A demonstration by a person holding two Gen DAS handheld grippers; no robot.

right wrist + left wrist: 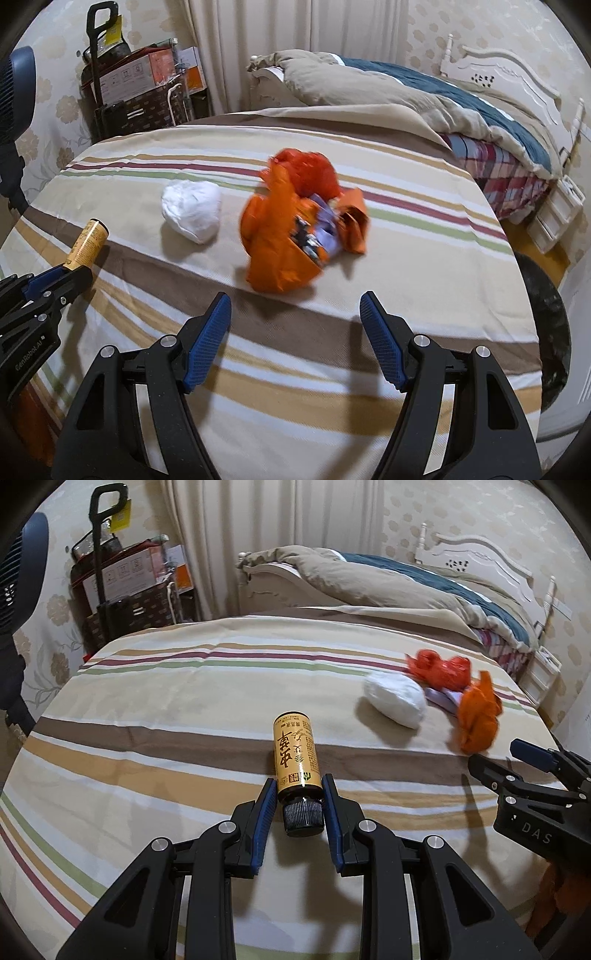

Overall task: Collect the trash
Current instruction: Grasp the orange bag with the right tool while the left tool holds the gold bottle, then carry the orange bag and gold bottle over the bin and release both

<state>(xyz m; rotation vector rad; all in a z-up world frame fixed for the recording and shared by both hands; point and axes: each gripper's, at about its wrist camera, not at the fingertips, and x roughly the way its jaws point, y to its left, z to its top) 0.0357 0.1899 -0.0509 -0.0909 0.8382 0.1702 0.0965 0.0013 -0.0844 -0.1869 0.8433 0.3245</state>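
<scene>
My left gripper (299, 788) is shut on a small yellow bottle (296, 755) with a black cap, gripped near the cap, held just above the striped tablecloth (147, 709). The bottle also shows in the right wrist view (86, 245). My right gripper (295, 306) is open and empty, a short way before a blurred orange plastic bag (280, 236) with a purple wrapper (327, 232) in it. A red bag (310, 170) lies behind it. A white crumpled wad (192, 210) lies to the left. The same pile shows in the left wrist view (476, 716).
A bed with beige and blue bedding (406, 579) stands behind the table. Boxes and a trolley (122, 579) stand at the back left. A dark fan (18, 572) is at the far left. A dark round bin (546, 317) sits at the right below the table edge.
</scene>
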